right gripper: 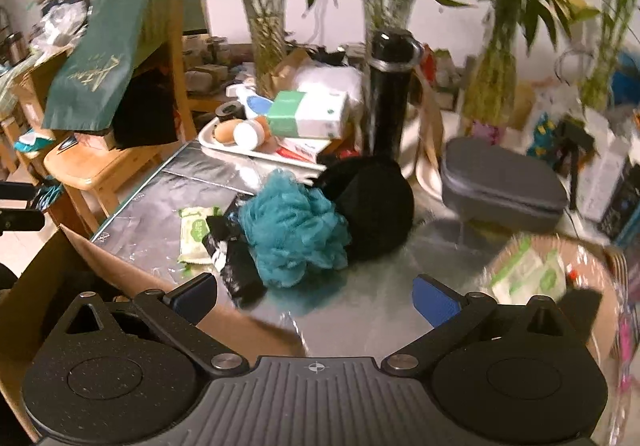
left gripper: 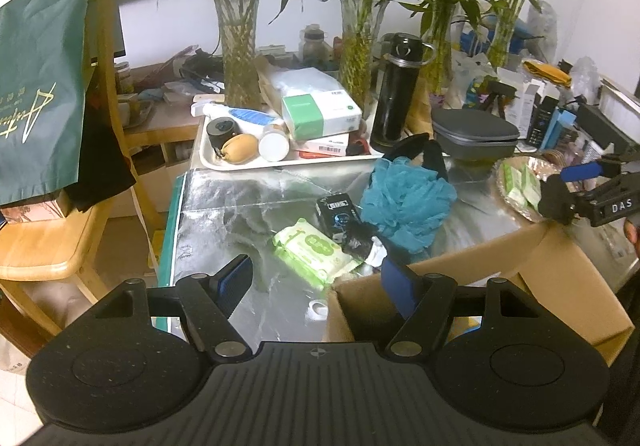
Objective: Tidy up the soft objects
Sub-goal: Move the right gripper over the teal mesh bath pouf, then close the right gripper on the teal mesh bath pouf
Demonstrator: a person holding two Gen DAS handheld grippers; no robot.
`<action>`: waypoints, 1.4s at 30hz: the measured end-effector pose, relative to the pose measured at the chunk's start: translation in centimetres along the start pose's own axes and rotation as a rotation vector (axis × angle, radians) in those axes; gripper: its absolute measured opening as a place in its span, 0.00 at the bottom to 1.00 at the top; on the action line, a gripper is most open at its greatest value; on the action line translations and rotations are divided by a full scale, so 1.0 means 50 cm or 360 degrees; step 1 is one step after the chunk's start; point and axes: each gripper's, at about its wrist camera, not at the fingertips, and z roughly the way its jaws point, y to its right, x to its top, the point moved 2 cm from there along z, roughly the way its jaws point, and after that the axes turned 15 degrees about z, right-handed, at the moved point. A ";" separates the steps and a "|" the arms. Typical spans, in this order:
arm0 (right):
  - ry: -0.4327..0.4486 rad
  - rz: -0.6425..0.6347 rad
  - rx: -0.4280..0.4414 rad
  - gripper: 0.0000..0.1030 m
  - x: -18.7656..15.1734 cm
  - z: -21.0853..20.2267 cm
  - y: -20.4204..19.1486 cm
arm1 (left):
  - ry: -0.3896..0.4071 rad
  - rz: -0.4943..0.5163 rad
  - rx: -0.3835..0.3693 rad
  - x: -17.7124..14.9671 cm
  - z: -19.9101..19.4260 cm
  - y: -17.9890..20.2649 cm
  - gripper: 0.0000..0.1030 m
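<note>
Hovering above the near edge of the foil-covered table [left gripper: 248,201], the left gripper [left gripper: 320,278] has its blue-padded jaws spread wide with nothing between them; its right finger hangs over the open cardboard box [left gripper: 520,258] that stands at the table's near edge; the right gripper [right gripper: 316,296] is likewise spread and empty, over bare foil just beyond the box's flap; in the left wrist view it shows at the far right, above the box [left gripper: 584,181]. A teal mesh bath sponge [right gripper: 292,234] lies near the middle of the table, touching a black soft thing [right gripper: 372,205] behind it, whose kind I cannot tell; against the sponge's left side lies a black packet [left gripper: 340,217], and just beside that a green-and-white pack of wipes [left gripper: 312,250]; a small roll of tape [left gripper: 318,308] lies on the foil by the box's corner. Toward the far edge sits a white tray [left gripper: 248,165] crowded with a tissue box [left gripper: 320,113] and jars; a black flask [left gripper: 396,93] stands at the tray's right end; a grey zip case [left gripper: 476,133] lies beyond it; a basket [right gripper: 532,270] of green packets sits at the right edge.
</note>
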 end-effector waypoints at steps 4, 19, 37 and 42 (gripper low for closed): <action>0.0029 -0.0089 0.0025 1.00 0.013 0.030 -0.002 | 0.0007 -0.0021 -0.0024 0.000 0.013 -0.012 0.68; -0.0075 -0.0134 0.0241 0.92 0.041 0.175 0.017 | -0.0029 -0.0052 -0.0013 -0.002 0.082 -0.044 0.68; -0.0319 -0.0374 0.0394 0.77 0.062 0.333 -0.019 | -0.0166 -0.0148 0.0091 0.001 0.157 -0.099 0.68; -0.0362 -0.0448 0.0313 0.61 0.051 0.363 -0.027 | -0.0225 -0.0145 0.0137 0.002 0.172 -0.106 0.68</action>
